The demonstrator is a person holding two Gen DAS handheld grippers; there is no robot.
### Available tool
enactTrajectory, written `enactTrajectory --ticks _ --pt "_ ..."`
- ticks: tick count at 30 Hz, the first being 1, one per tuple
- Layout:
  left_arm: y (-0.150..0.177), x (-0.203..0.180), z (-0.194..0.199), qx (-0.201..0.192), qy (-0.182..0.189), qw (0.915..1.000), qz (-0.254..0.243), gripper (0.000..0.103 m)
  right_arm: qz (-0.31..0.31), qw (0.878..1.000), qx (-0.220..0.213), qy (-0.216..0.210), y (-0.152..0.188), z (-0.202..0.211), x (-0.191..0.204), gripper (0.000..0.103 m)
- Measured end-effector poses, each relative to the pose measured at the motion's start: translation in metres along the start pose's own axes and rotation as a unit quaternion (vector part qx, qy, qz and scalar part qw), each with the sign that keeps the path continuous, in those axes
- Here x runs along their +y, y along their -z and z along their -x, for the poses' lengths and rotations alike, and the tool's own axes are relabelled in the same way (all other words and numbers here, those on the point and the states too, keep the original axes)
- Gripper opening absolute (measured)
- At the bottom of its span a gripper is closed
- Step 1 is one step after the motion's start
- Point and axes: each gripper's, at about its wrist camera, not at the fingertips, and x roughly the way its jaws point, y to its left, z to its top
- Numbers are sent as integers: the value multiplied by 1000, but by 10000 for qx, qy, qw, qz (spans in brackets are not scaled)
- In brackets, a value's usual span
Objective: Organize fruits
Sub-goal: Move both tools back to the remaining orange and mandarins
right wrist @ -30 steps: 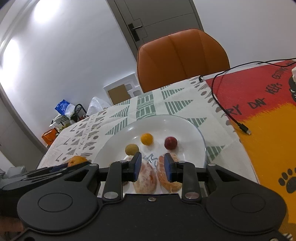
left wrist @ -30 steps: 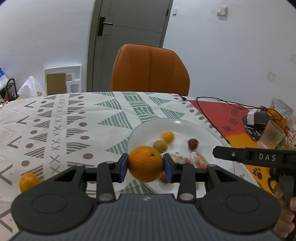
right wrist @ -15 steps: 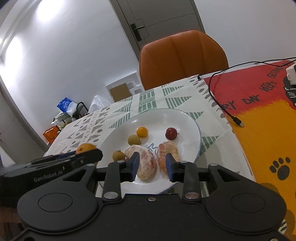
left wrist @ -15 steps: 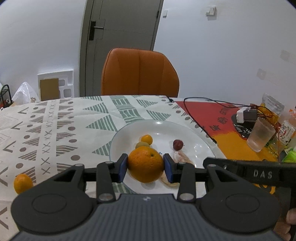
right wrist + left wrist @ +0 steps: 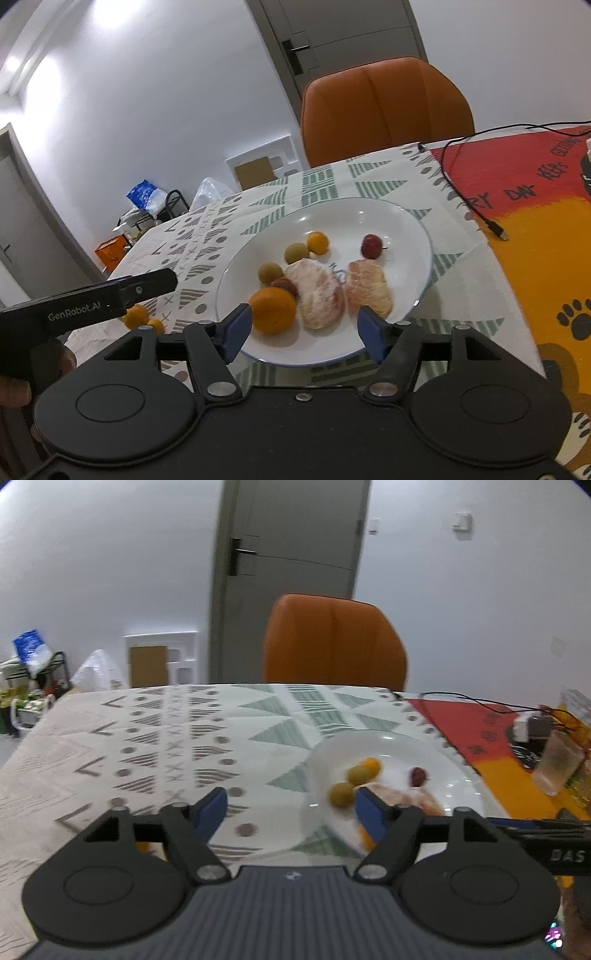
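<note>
A white plate [image 5: 406, 236] holds a large orange [image 5: 272, 309], two peeled pomelo pieces [image 5: 319, 295], two greenish fruits [image 5: 296, 252], a small orange fruit [image 5: 317, 242], a red fruit [image 5: 372, 246] and a dark red one [image 5: 284, 285]. My right gripper [image 5: 304, 326] is open and empty just before the plate's near rim. My left gripper [image 5: 291, 814] is open and empty, left of the plate [image 5: 443, 760]; its body shows in the right wrist view [image 5: 110, 295]. Two small oranges [image 5: 136, 315] lie on the cloth left of the plate.
An orange chair [image 5: 384, 107] stands behind the table. A black cable [image 5: 469, 199] crosses the red and yellow mat [image 5: 535, 221] on the right. A plastic cup [image 5: 556, 762] and a white adapter [image 5: 532, 727] stand at the far right.
My left gripper let go of the large orange, which now lies on the plate, opened wide and swung left. My right gripper opened and drew back from the pomelo pieces.
</note>
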Motion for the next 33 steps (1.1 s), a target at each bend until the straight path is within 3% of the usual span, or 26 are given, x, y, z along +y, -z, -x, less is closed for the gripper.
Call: enactTrajectory --ticks 7,9,17,31,33 --pt "4 22 12 -149 -297 9994 32 90 168 9998 19 -68 4 -6 20 79" --pt "6 29 15 -169 -338 9992 84 92 253 9997 -18 -61 5 -7 27 89" --pt "13 52 22 -195 -523 9982 212 94 445 9988 -119 -177 7 -11 51 103" --pt "27 92 19 -67 -712 9958 571 94 793 9949 116 -616 11 -33 89 103" --pt "28 98 18 -54 -749 9951 644 93 848 9939 139 -686 11 -36 95 99"
